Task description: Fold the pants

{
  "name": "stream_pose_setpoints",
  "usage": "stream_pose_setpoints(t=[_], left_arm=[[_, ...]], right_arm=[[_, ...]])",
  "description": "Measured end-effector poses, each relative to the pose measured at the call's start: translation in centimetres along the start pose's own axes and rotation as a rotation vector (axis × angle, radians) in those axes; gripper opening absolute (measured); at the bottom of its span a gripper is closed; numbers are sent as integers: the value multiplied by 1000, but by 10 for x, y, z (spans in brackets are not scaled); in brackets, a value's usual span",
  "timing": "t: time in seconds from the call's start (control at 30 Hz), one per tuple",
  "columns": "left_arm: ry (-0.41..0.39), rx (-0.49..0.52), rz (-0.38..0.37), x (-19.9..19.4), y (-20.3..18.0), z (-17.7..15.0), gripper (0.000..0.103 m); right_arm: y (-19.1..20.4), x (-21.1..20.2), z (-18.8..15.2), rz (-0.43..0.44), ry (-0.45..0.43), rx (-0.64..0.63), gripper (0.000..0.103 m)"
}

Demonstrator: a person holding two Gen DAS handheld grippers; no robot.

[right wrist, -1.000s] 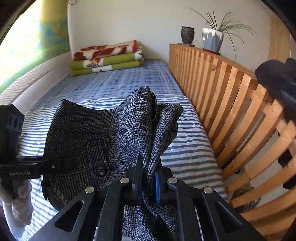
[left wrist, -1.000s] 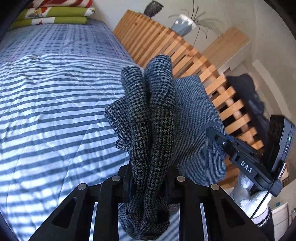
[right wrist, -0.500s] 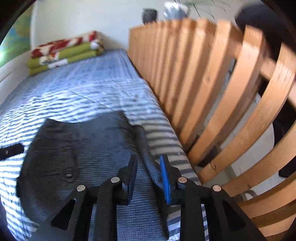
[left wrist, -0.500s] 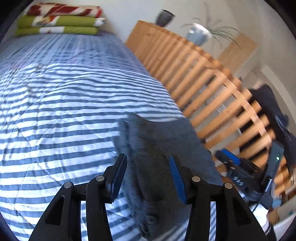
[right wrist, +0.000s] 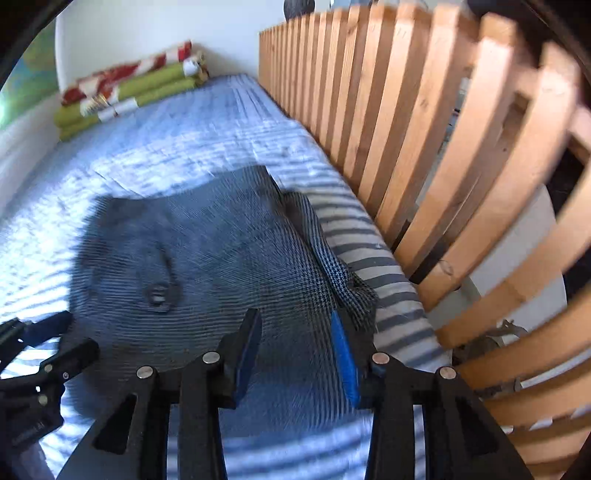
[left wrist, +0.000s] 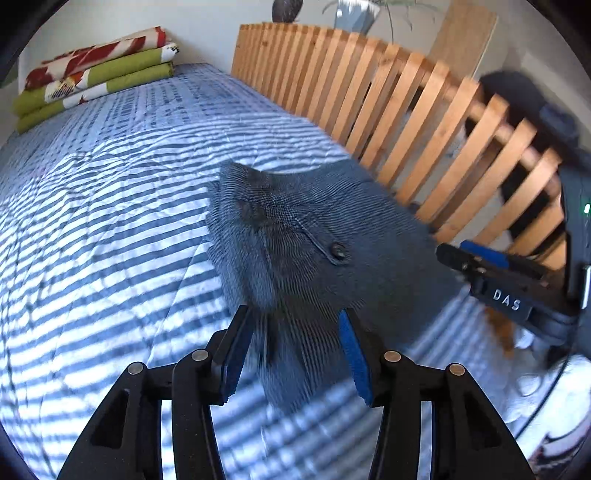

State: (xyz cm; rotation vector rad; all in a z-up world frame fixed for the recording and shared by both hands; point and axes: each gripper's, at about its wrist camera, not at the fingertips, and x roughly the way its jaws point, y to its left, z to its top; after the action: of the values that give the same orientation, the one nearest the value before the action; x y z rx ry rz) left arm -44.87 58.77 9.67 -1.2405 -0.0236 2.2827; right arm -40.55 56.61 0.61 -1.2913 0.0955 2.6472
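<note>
A bed point(left wrist: 110, 206) with a blue and white striped cover fills the room. Folded blankets point(left wrist: 92, 70) sit by the white wall point(right wrist: 147, 33). A wooden slat rail point(left wrist: 406, 122) runs along one side, maybe with plant pots point(left wrist: 354, 14) on top.

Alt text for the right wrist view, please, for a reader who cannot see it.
Grey checked pants lie on a blue-striped bed cover, the right gripper above them with jaws apart and opening. A wooden slatted rail runs along the right; folded blankets sit at the far end.
</note>
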Motion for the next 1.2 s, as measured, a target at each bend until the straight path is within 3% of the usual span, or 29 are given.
stream_pose_setpoints(t=[0.07,0.23,0.47,0.63,0.77,0.93,1.2], left_arm=[[-16,8,-7,-51,0,-14,52],[-39,65,65,-158,-8,-66,55],[-107,112,184,-301,-23,-159,56],[-141,88,145,-375,-37,-232,58],[-167,130,173,-421,-54,-285,65],[-185,83,162,-467,-60,-342,68],[-195,35,183,-485,-59,-381,73]], right_arm=[[1,-36,-11,50,-25,16,35],[26,-133,-64,142,-88,13,37],[88,-267,-152,185,-141,-74,37],[123,-349,-209,218,-182,-93,39],[141,-389,-249,238,-180,-96,39],[157,-404,-285,226,-156,-106,39],[162,-416,-315,205,-150,-75,39]])
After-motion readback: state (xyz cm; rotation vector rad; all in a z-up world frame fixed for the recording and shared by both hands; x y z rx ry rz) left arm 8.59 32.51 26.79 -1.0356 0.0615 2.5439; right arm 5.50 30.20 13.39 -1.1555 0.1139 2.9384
